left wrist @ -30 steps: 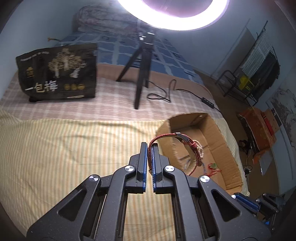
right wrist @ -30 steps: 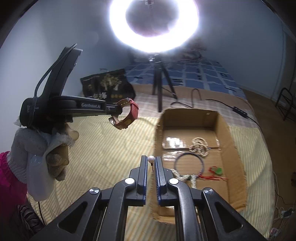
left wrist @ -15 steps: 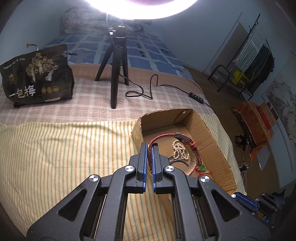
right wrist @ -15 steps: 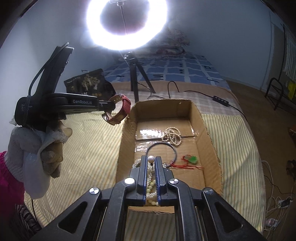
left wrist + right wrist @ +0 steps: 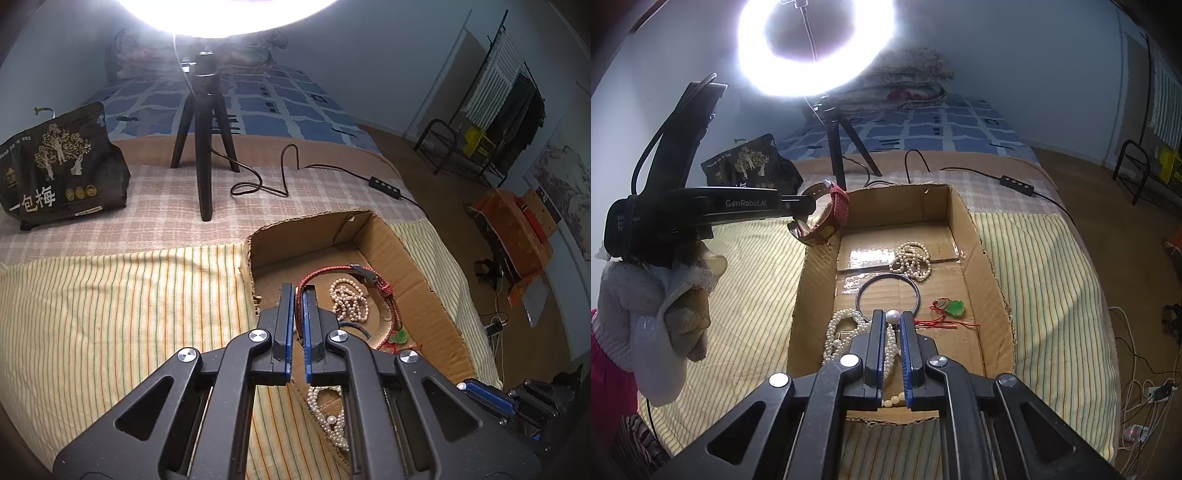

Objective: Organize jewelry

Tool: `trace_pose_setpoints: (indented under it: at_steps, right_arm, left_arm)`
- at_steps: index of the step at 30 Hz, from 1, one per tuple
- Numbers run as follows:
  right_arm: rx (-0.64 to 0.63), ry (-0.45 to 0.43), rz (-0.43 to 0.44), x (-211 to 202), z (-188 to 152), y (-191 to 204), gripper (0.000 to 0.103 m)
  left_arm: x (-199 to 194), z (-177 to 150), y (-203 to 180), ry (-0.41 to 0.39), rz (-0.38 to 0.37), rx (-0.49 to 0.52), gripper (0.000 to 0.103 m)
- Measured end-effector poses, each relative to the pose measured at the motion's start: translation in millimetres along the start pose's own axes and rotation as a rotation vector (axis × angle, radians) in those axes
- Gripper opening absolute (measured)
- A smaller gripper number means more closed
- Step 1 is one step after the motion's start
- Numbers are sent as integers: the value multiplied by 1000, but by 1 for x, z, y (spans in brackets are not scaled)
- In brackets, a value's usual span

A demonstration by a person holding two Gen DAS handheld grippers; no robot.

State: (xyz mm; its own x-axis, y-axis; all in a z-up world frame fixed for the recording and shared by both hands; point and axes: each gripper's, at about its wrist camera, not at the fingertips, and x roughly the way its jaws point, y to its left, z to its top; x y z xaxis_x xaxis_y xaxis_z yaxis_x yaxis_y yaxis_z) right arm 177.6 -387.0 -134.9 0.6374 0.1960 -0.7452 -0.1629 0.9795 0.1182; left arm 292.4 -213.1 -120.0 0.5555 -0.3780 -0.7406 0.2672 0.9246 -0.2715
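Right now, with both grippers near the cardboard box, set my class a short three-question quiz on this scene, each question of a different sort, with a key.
1. True or false: the left gripper holds a red-strapped wristwatch.
2. What does the right gripper pinch? A) a green pendant B) a single pearl on a pin C) a metal bangle
3. Fill in: the green pendant with red cord lies inside the ____.

Key
1. True; its jaws are shut on the strap.
2. B; the pearl sits at the fingertips.
3. Cardboard box, beside the metal bangle and pearl necklaces.
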Motion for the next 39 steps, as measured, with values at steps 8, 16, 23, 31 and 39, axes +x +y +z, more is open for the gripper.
trace_pose_setpoints:
  at_steps: [8, 16, 23, 31, 39]
  right_arm:
    - [-2, 5, 8, 2, 0, 1, 6]
    - [-24, -2, -9, 2, -2, 7, 54]
    - [-59, -21, -53, 1, -2, 13, 99]
    - [-70, -20, -85, 0, -3, 17, 103]
    - [-54, -27, -77, -4, -2, 17, 103]
  left_arm:
    - [1, 0, -6, -14, 2, 19, 2]
    - [2, 0, -9, -16, 0, 37, 10]
    - [-7, 2, -11, -81, 6, 34, 75]
    - [-9, 3, -13, -73, 14, 40, 75]
    - [-22, 1, -15, -89, 27, 65, 75]
